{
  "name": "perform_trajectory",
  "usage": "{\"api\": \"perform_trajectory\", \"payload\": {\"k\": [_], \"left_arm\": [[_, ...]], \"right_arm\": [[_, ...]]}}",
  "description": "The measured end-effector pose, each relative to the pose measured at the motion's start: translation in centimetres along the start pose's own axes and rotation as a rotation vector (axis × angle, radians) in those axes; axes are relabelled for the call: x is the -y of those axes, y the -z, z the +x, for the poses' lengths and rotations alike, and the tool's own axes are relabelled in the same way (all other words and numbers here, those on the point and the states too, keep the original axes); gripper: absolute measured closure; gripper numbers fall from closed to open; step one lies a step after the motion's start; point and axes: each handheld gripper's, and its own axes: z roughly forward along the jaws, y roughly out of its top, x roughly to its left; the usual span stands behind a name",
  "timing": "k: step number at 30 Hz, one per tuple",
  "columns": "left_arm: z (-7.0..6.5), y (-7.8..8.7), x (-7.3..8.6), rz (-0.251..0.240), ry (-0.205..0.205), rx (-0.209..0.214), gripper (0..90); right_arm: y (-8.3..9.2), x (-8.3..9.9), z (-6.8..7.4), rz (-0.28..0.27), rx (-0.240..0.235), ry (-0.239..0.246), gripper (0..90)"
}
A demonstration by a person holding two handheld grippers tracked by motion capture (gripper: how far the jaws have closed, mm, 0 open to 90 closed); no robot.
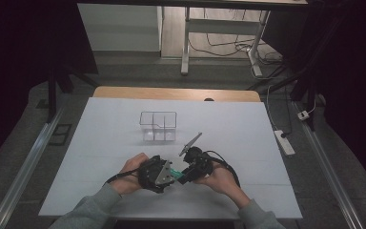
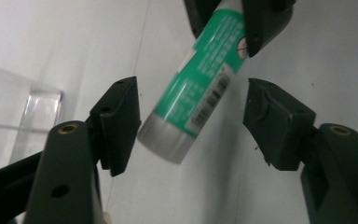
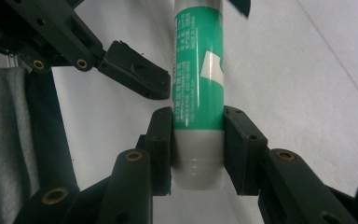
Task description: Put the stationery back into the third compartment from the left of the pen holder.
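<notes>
A green glue stick point(image 3: 198, 70) with a grey end is held off the white table point(image 1: 124, 191) near its front edge. My right gripper point(image 3: 198, 126) is shut on it, pads pressing both sides where the green label meets the grey end. In the left gripper view the stick point(image 2: 200, 84) slants down from the right gripper point(image 2: 230, 18), with its other grey end between the jaws of my left gripper point(image 2: 191, 126). The left pad point(image 2: 121, 123) is close beside it and the right pad stands clearly apart. In the high view the two grippers, left point(image 1: 170, 174) and right point(image 1: 183, 174), meet tip to tip.
A clear plastic box point(image 1: 158, 126) with several compartments stands mid-table beyond the hands, its corner point(image 2: 23, 116) at the left of the left gripper view. A grey sleeve point(image 3: 4, 140) lies close beside the right gripper. Desk legs and cables stand on the floor beyond the table.
</notes>
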Motion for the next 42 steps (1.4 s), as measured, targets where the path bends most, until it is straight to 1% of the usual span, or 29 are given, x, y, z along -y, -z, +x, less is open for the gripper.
{"api": "perform_trajectory", "payload": {"k": [2, 4, 6, 9, 11, 12, 15, 18, 20, 22, 24, 25, 27, 28, 29, 30, 33, 36, 38, 40, 41, 42], "left_arm": [[-0.2, -0.1, -0.1, 0.006, -0.036, 0.007, 40.2], [-0.3, -0.2, -0.2, 0.012, -0.051, 0.000, 43.9], [-0.4, -0.4, -0.2, 0.013, -0.056, -0.001, 46.8], [-0.7, -0.5, -0.5, 0.011, -0.077, -0.001, 51.7], [-0.8, -0.5, -0.5, 0.017, -0.100, 0.000, 56.1], [-0.8, -0.5, -0.5, 0.020, -0.104, 0.000, 57.8], [-0.9, -0.5, -0.4, 0.021, -0.104, 0.010, 60.7], [-0.8, -0.5, -0.4, 0.029, -0.108, 0.031, 63.6], [-0.8, -0.5, -0.3, 0.021, -0.098, 0.040, 64.7], [-0.5, -0.4, -0.2, 0.016, -0.078, 0.053, 65.1], [-0.2, -0.3, 0.1, -0.004, -0.044, 0.055, 65.4], [0.0, -0.2, 0.2, -0.011, -0.032, 0.052, 65.4], [0.3, -0.1, 0.5, -0.026, 0.003, 0.051, 65.5], [0.5, 0.0, 0.7, -0.035, 0.024, 0.047, 65.5], [0.7, 0.0, 0.9, -0.049, 0.055, 0.046, 65.6], [0.9, 0.1, 1.1, -0.059, 0.078, 0.045, 65.5], [1.8, 0.4, 1.8, -0.075, 0.140, 0.029, 65.5], [2.6, 0.9, 2.5, -0.100, 0.212, 0.018, 65.5], [3.2, 1.1, 3.0, -0.121, 0.261, 0.008, 65.5], [3.6, 1.3, 3.5, -0.140, 0.309, 0.003, 65.5], [3.8, 1.4, 3.7, -0.149, 0.330, 0.002, 65.5], [4.0, 1.4, 3.9, -0.159, 0.349, 0.002, 65.5]], "right_arm": [[-0.1, -0.1, 0.0, 0.004, -0.004, 0.001, 64.6], [-0.1, -0.1, 0.0, 0.009, -0.009, 0.005, 64.6], [-0.2, -0.1, 0.0, 0.010, -0.014, 0.005, 64.6], [-0.2, -0.2, 0.1, 0.006, -0.030, -0.001, 64.6], [-0.3, -0.2, 0.2, 0.009, -0.034, 0.010, 64.6], [-0.2, -0.2, 0.2, 0.010, -0.032, 0.017, 64.6], [0.0, -0.2, 0.2, -0.005, -0.041, -0.001, 64.6], [0.1, -0.2, 0.2, -0.019, -0.048, 0.002, 64.5], [0.2, -0.2, 0.2, -0.030, -0.047, 0.003, 64.3], [0.3, -0.2, 0.2, -0.051, -0.048, 0.007, 63.9], [0.6, -0.1, 0.1, -0.078, -0.048, -0.005, 63.0], [0.8, -0.1, 0.1, -0.093, -0.046, -0.019, 61.7], [1.3, 0.0, -0.1, -0.139, -0.032, -0.034, 55.4], [1.6, 0.1, -0.2, -0.167, -0.023, -0.037, 51.1], [2.0, 0.2, -0.3, -0.196, -0.011, -0.036, 47.5], [2.3, 0.4, -0.4, -0.229, -0.001, -0.043, 45.1], [3.3, 0.8, -0.6, -0.310, 0.024, -0.059, 38.7], [3.9, 1.4, -0.9, -0.376, 0.063, -0.065, 35.7], [4.1, 1.7, -1.2, -0.400, 0.084, -0.073, 34.2], [4.2, 1.9, -1.3, -0.420, 0.095, -0.068, 33.0], [4.2, 2.0, -1.3, -0.427, 0.106, -0.069, 32.6], [4.3, 2.0, -1.4, -0.435, 0.118, -0.060, 32.5]]}}
